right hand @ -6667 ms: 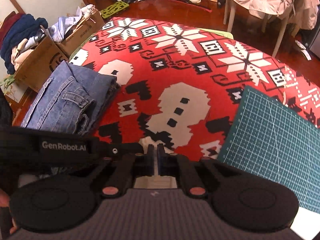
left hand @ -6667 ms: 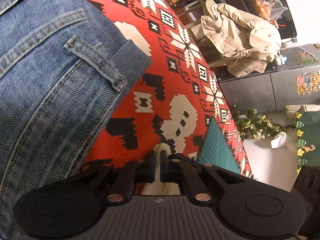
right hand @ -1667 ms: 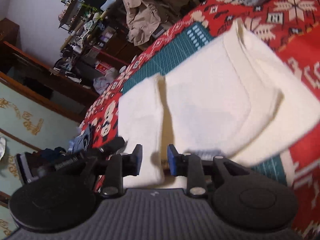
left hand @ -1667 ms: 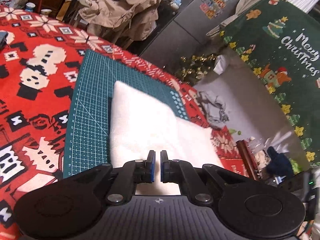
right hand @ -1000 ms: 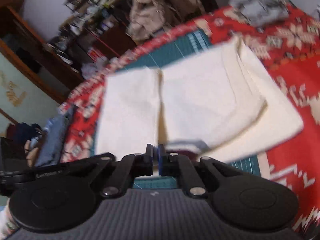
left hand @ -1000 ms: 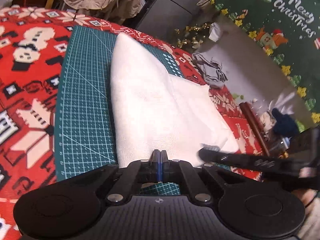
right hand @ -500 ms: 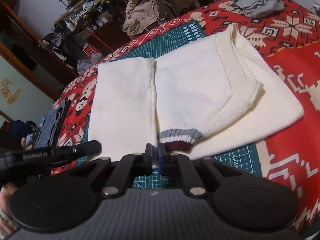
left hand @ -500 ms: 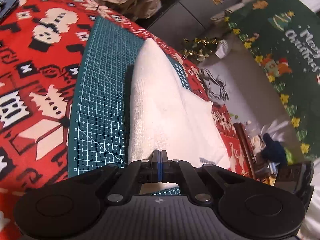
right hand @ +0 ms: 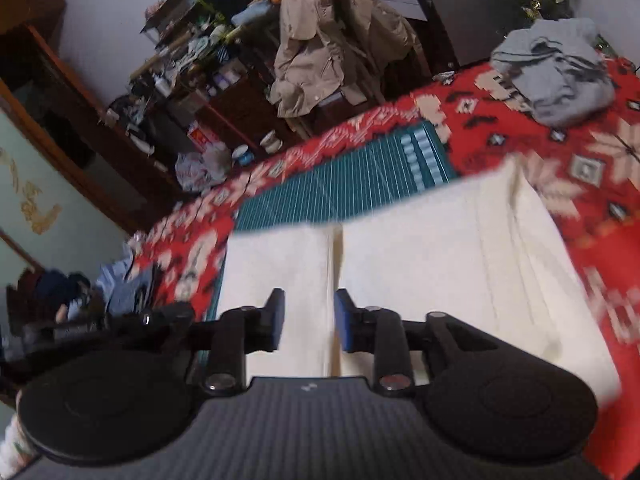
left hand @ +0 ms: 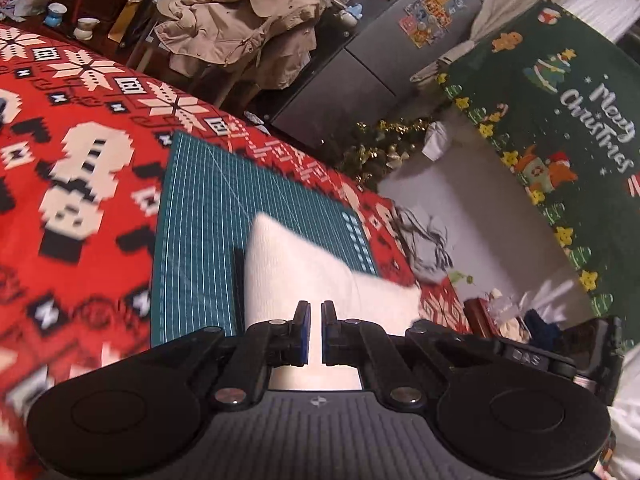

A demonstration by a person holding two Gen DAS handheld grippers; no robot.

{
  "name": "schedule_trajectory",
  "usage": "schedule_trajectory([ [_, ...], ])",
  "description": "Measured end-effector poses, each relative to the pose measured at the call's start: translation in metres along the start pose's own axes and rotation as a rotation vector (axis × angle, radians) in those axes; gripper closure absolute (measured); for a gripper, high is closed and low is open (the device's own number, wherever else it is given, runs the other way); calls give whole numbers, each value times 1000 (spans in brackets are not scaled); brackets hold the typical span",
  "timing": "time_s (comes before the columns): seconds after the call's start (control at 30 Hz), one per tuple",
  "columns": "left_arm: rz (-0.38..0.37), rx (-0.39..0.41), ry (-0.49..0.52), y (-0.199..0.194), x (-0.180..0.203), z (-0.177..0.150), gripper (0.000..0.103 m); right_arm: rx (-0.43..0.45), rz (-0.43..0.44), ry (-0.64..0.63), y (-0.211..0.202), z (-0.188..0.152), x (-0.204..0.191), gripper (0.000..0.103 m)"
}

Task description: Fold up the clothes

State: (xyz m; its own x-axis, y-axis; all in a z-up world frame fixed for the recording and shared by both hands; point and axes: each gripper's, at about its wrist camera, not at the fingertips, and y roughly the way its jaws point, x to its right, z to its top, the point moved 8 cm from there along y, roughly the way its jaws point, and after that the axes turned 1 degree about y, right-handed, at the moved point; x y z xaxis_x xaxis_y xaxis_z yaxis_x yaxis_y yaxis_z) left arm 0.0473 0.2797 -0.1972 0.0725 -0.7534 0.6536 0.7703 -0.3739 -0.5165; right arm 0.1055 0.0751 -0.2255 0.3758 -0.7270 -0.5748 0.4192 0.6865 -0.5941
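a: so where's this at? the white sweater (right hand: pixel 440 264) is lying flat, mostly on the green cutting mat (left hand: pixel 208 216), with its right side spilling past the mat edge onto the red blanket (left hand: pixel 80 184). it looks part folded already, there's a seam running down the middle where two panels meet.

b: yeah, and neither tool has hold of anything. the left gripper (left hand: pixel 316 332) has a narrow gap between its fingers with just sweater showing through underneath, so it's let go. the right gripper (right hand: pixel 308 320) is spread wider and parked right over that middle seam, nothing pinched.

a: so my guess is it's between folds, a grab has just ended or one is about to start?

b: can't say which from this, the right view is pretty blurry. but if another fold is coming, i'd say both tools need to drop to the near edge of the sweater, pinch the top layers, then carry that edge toward the far side of the mat.

a: anything else near the mat?

b: a grey garment (right hand: pixel 556 80) in a heap beyond the mat on the blanket, probably next in line. and a beige coat (left hand: pixel 240 28) over a chair well behind it.
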Motion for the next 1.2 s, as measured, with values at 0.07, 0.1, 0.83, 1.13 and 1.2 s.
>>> schedule_trajectory([
  [0.07, -8, -1, -5, 8, -3, 7, 100, -12, 13, 41, 24, 15, 4, 67],
  [0.1, -11, -1, -7, 12, -5, 11, 100, -21, 28, 74, 36, 19, 6, 63],
  [0.83, 67, -34, 87, 31, -6, 4, 99, 18, -92, 4, 81, 32, 18, 78],
  [1.13, -9, -57, 74, 14, 13, -23, 99, 37, 17, -104, 31, 7, -27, 90],
  [1.2, 9, -70, 57, 16, 8, -33, 99, 13, 37, -116, 35, -9, -38, 91],
])
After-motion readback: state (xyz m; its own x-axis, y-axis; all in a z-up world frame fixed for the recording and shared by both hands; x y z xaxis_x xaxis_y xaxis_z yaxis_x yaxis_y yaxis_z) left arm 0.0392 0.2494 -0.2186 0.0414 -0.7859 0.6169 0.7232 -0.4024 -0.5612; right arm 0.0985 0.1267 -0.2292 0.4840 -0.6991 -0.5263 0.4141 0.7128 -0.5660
